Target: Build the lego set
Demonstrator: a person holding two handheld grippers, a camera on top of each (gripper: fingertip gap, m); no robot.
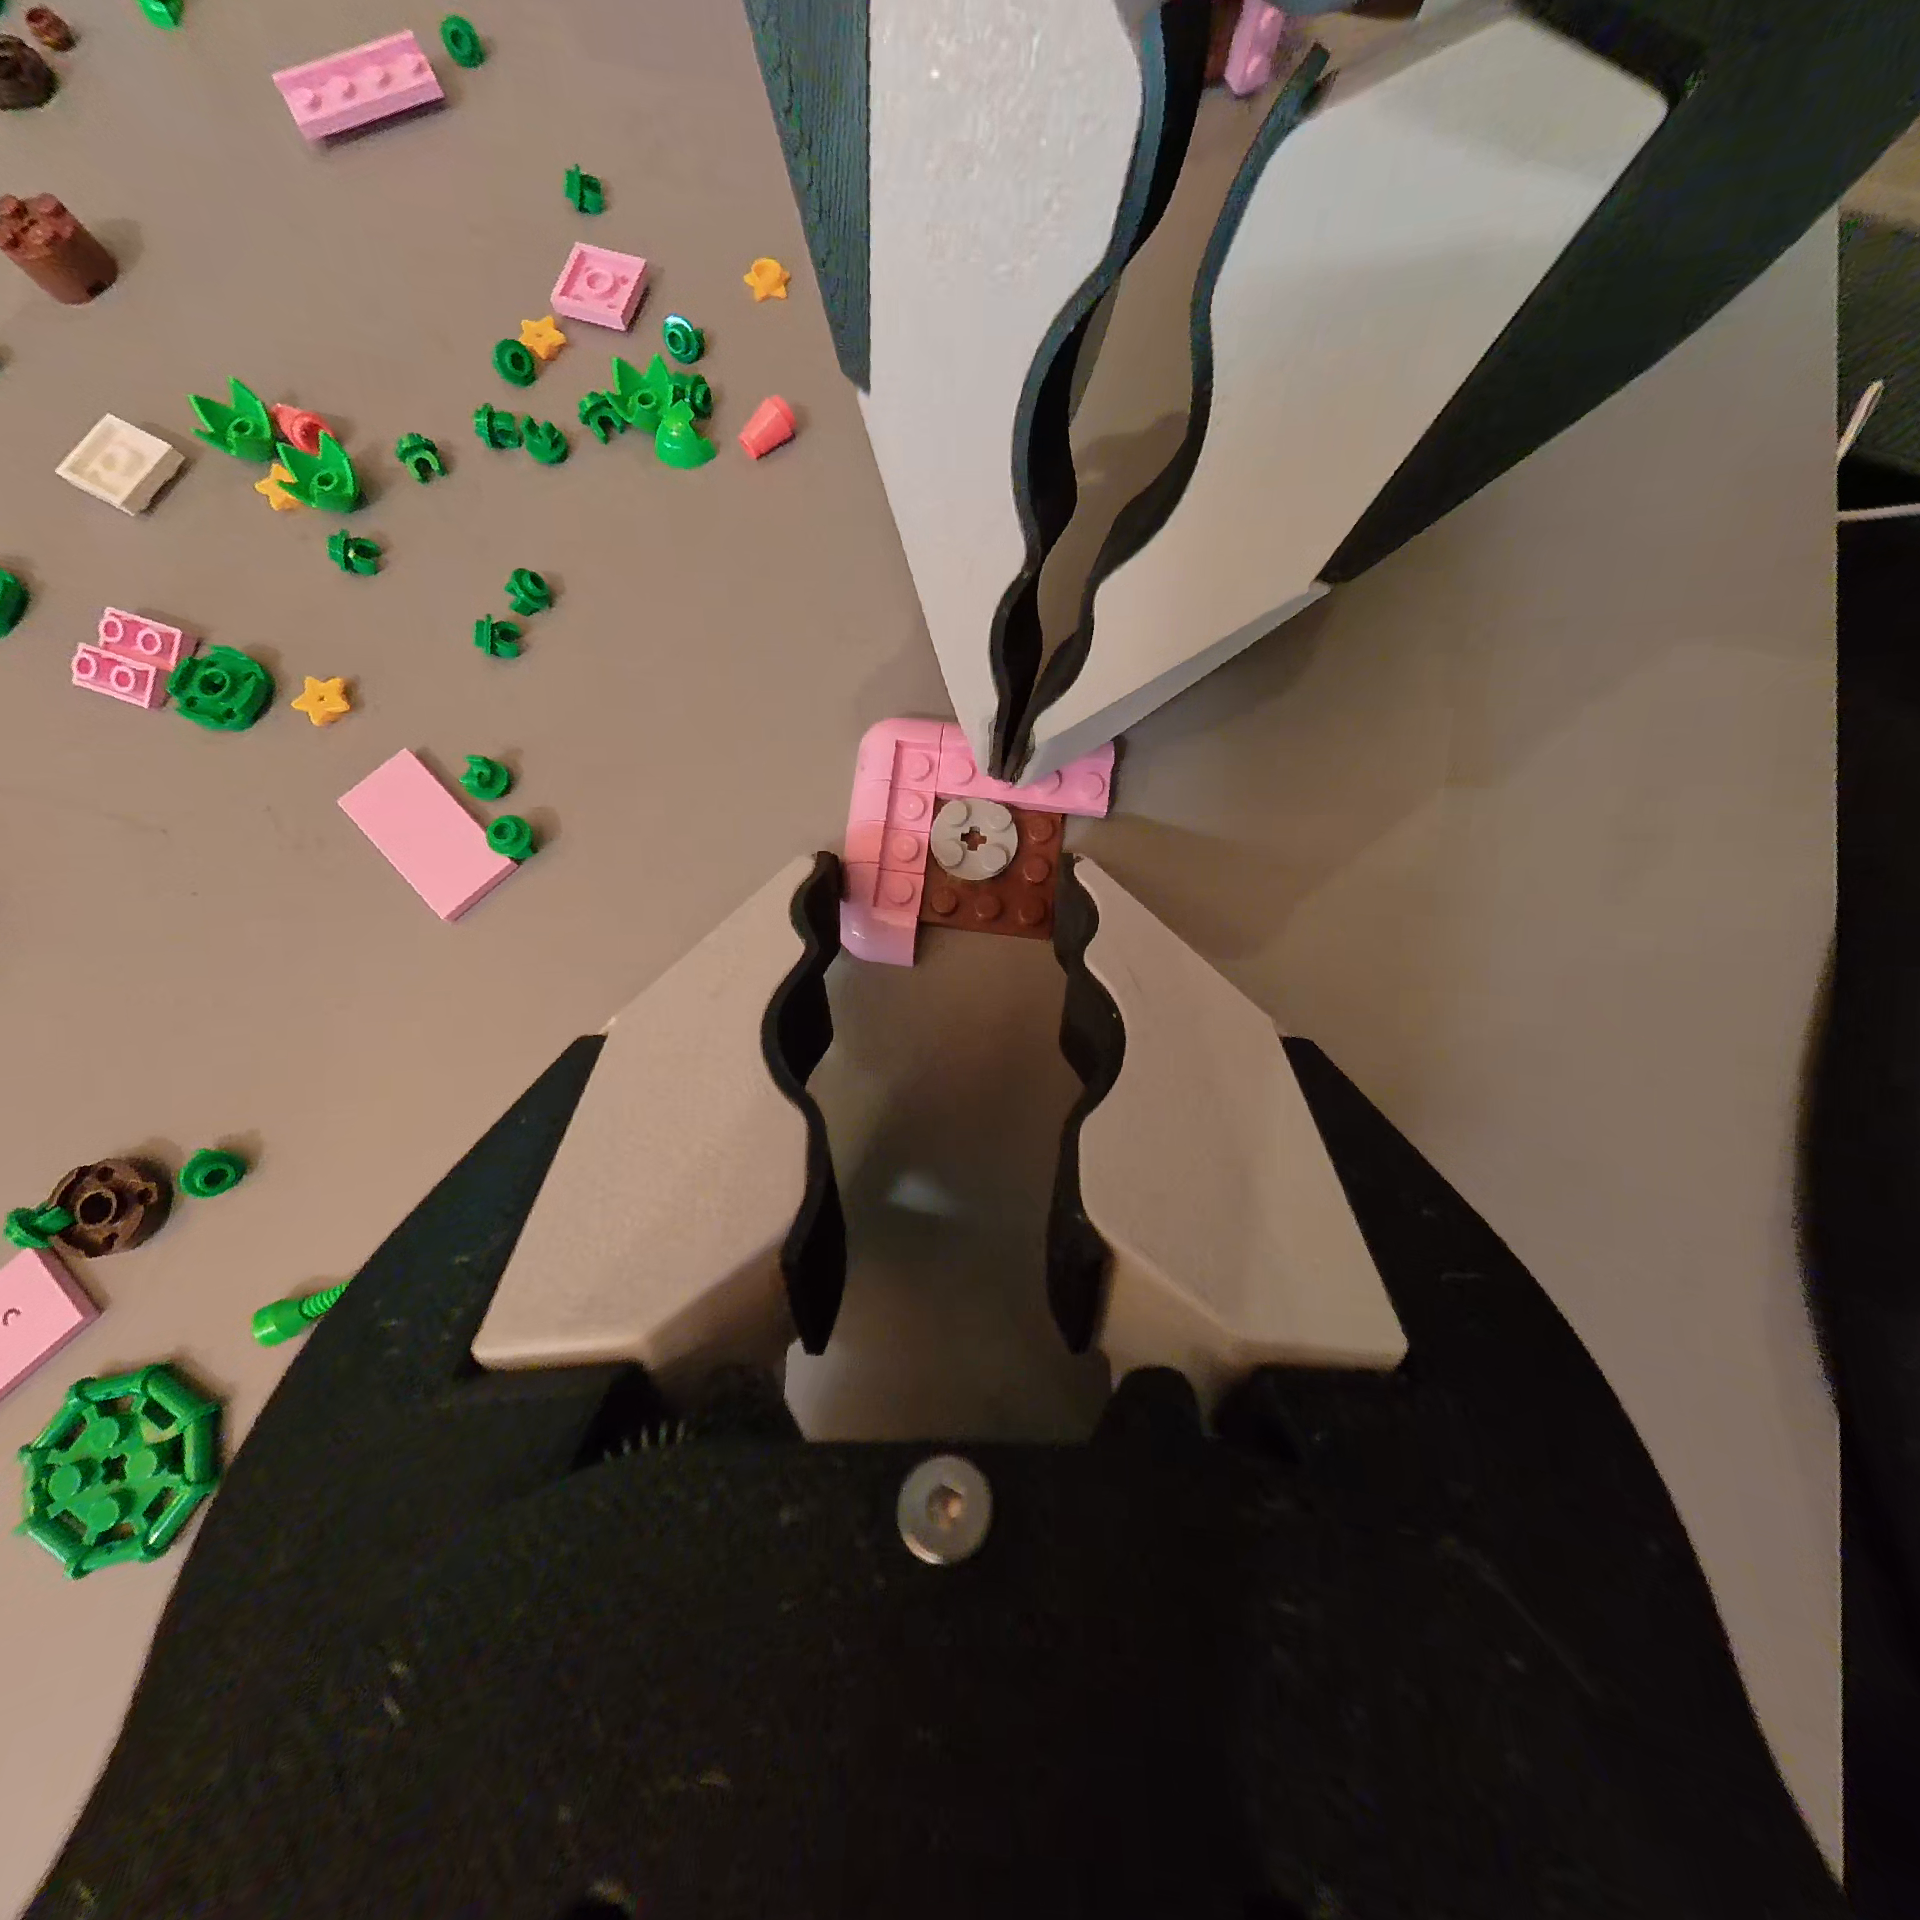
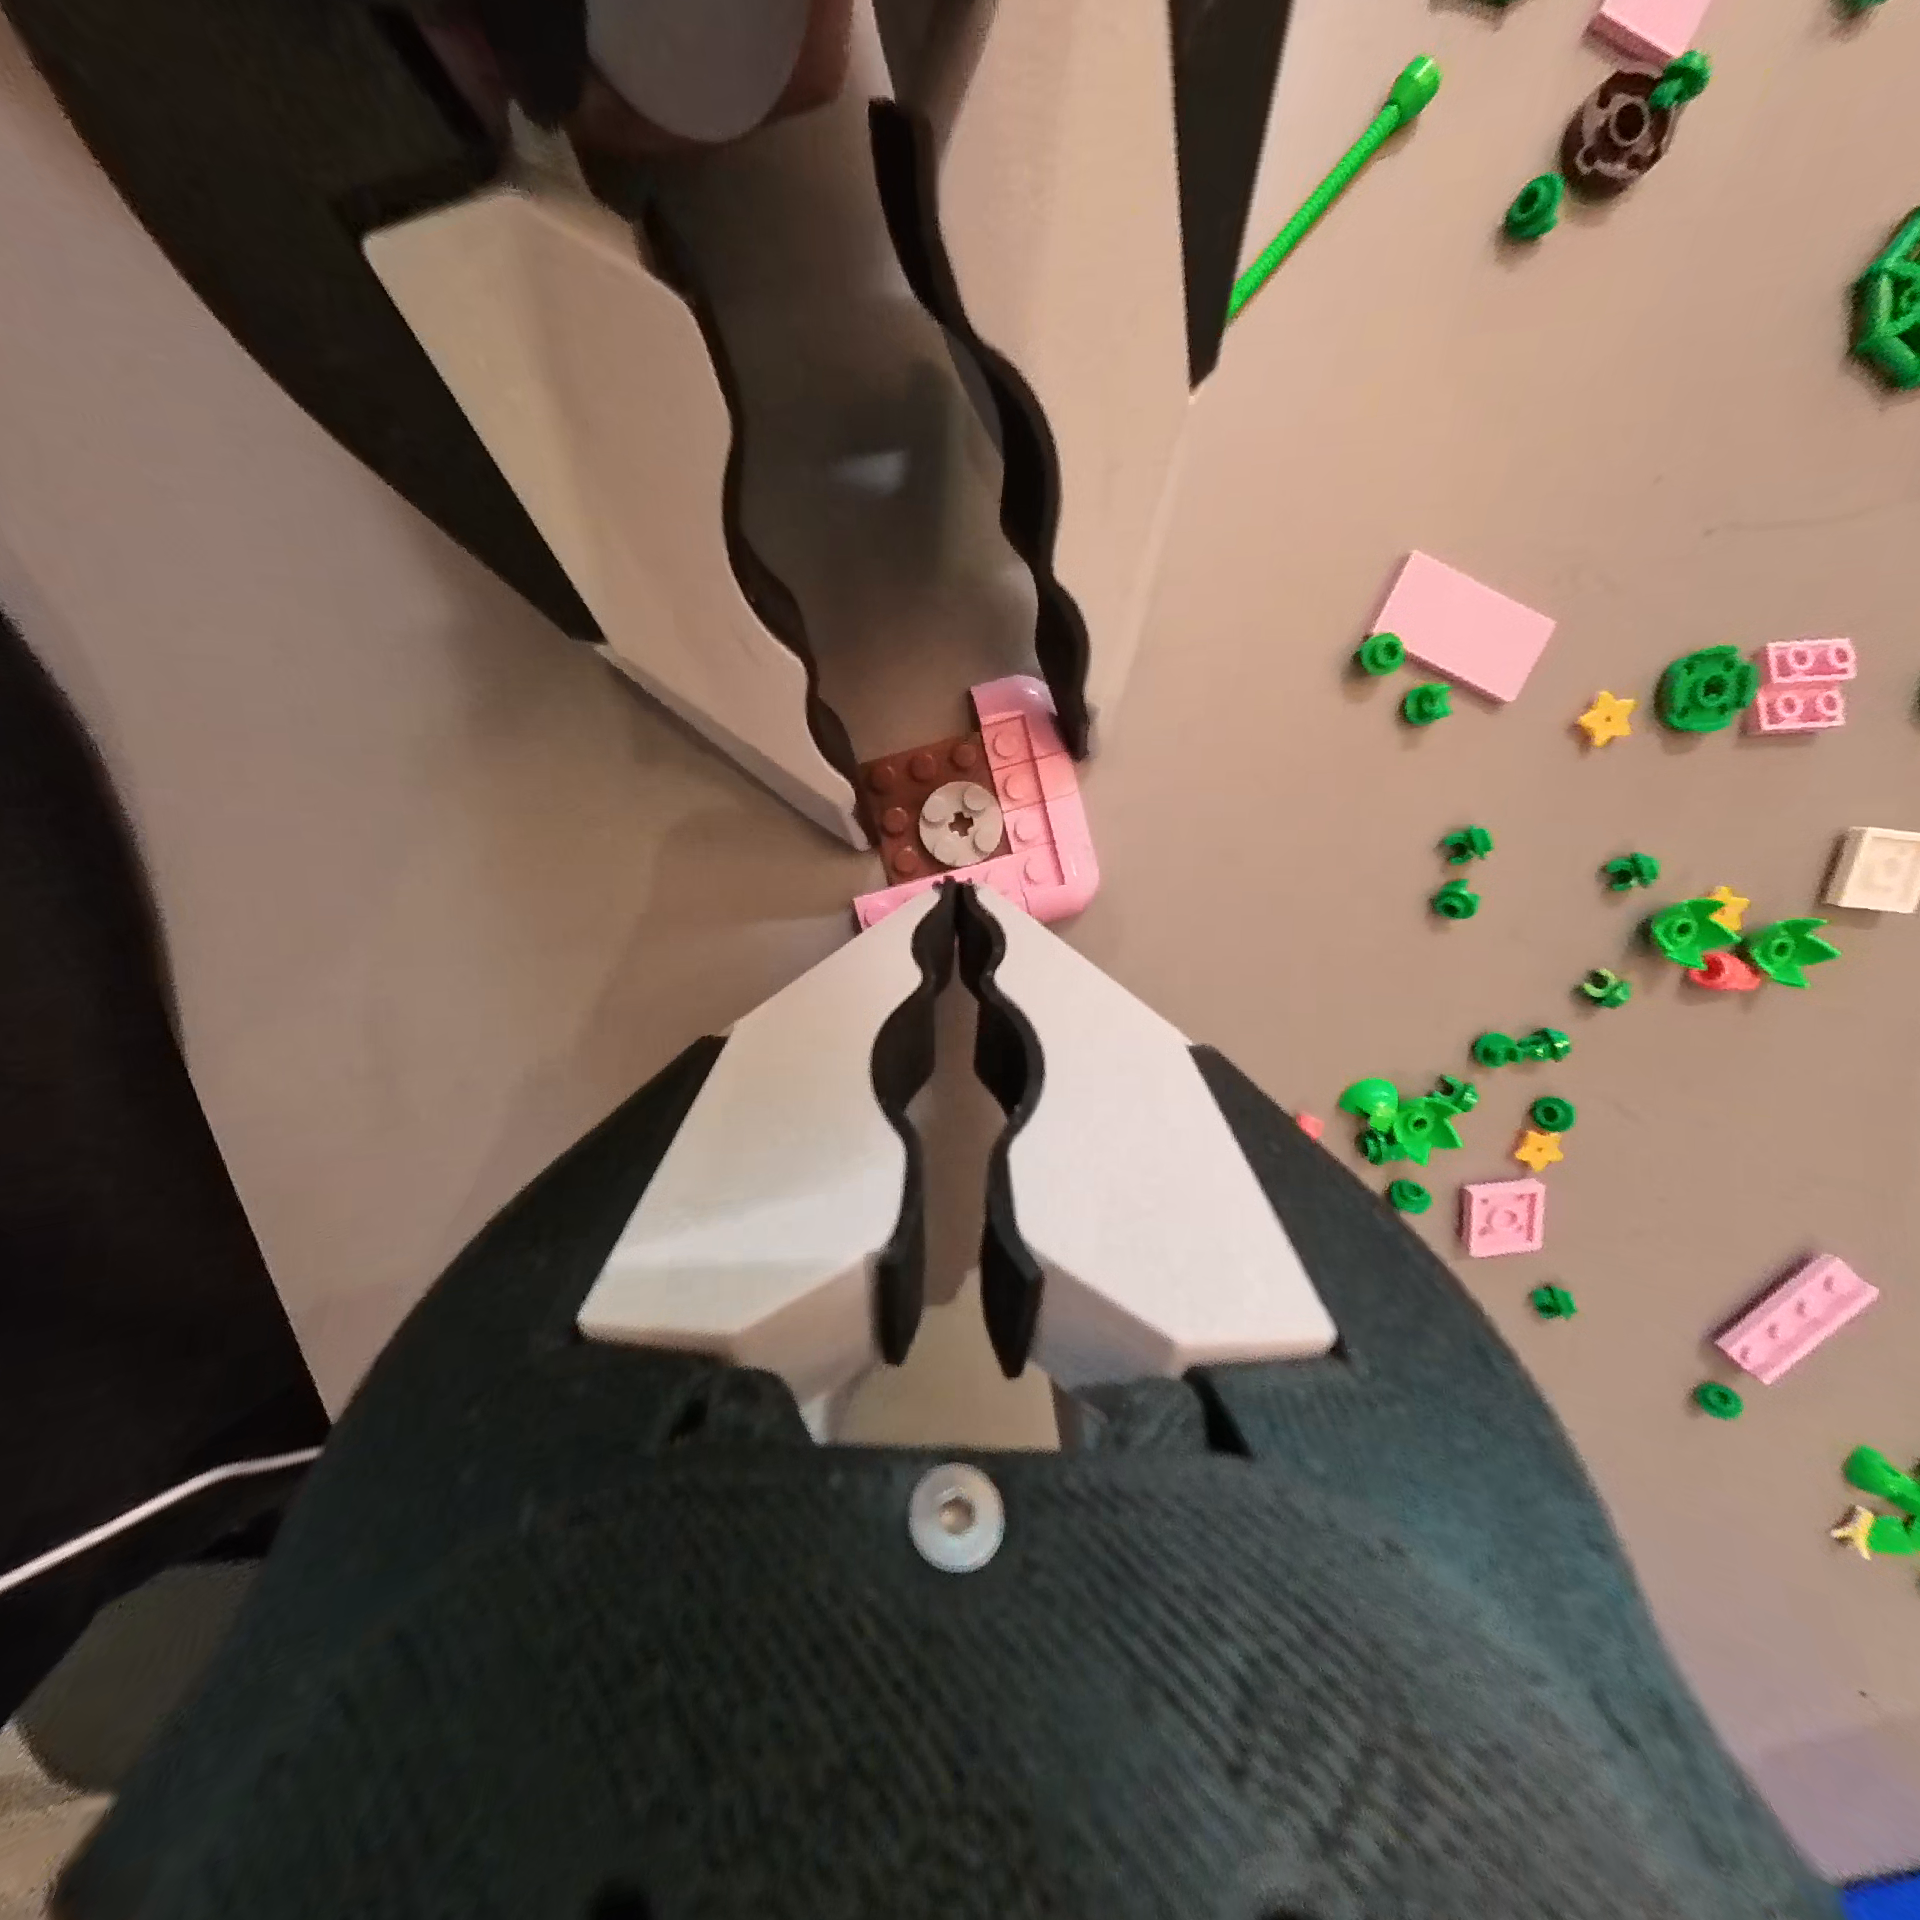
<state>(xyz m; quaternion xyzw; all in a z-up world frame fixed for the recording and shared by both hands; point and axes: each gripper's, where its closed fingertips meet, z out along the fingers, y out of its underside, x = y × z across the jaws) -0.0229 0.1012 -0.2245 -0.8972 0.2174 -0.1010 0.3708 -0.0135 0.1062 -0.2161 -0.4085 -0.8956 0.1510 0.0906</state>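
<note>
Both grippers meet over the small lego build (image 1: 961, 842) on the grey table (image 1: 623, 156). Bracing it from the near side, the left gripper (image 1: 945, 894) has its two fingers set against opposite flanks of the build, one pad on the pink curved edge, the other on the side of the brown plate (image 1: 1013, 894), so it grips the build across its width. Opposite it, the right gripper (image 2: 956, 894) comes down with its fingers drawn together to a narrow slit, the tips resting on the pink strip (image 2: 894, 902) along the build's far edge from the left tool; whether anything thin sits between those tips I cannot tell. A grey round plate (image 1: 974, 840) with a cross hole sits on the brown studs just ahead of the left fingertips. My reading is that the right tool is pressing that pink strip home while the left steadies the base. The main risk is a push that lands off-centre: the tips bear on one edge only, so the build could tip or slide out from the left grip, popping the strip loose at its overhanging end. A left grip that squeezes too hard on the curved pink corner could also make the pad slip off. Loose pieces lie well off to the left tool's left side, among them a pink tile (image 1: 426, 847) and green leaves (image 1: 322, 473), clear of the action.
</note>
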